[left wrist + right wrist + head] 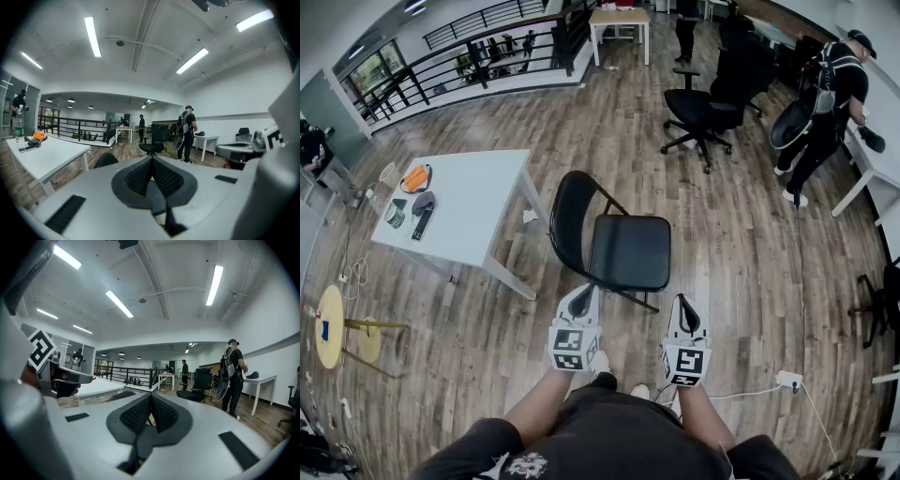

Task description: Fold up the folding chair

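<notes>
the black folding chair [628, 251] stands unfolded on the wooden floor [741, 244], seat flat and rounded back upright, just beside a corner of the white bench [478, 202]. on the near side of the seat are the left claw [580, 300] and the right claw [686, 315], each with its 2 jaws pressed together on nothing. an orange item [415, 178] lies on the bench. farther off, a black office chair [705, 111] stands near a person [825, 103].
</notes>
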Demonstrator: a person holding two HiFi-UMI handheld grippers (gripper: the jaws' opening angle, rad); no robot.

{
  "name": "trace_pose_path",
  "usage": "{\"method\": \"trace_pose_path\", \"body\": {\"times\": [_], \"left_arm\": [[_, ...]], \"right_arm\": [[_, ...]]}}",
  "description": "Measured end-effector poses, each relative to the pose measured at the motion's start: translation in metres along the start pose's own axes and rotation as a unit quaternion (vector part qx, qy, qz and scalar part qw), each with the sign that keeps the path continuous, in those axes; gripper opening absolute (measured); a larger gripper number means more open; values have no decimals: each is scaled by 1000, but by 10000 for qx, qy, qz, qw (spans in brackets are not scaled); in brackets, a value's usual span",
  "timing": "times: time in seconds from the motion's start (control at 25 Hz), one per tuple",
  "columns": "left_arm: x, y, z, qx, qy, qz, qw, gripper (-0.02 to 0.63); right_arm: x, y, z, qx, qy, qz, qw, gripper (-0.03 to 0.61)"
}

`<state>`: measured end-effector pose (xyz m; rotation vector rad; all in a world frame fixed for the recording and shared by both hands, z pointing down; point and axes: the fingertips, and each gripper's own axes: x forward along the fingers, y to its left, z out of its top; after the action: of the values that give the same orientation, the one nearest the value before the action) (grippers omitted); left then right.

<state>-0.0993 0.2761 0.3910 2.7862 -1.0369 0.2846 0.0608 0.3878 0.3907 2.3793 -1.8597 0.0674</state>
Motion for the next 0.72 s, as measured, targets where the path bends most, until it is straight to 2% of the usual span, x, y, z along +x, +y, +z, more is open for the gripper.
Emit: {"method": "trace_pose_path", "body": {"times": [0.36, 0.56, 0.72], "left_arm": [[74, 81, 12, -223, 53, -253, 9994, 5], [102, 112, 21, -226, 15, -327, 9992, 5], [118, 131, 24, -381, -5, -384, 9985, 5]], "right_arm": [[93, 22, -13, 15, 245, -193, 9995, 14], [127, 30, -15, -44, 317, -303, 9990, 14], [146, 33, -18, -44, 405, -358, 9985, 14]]}}
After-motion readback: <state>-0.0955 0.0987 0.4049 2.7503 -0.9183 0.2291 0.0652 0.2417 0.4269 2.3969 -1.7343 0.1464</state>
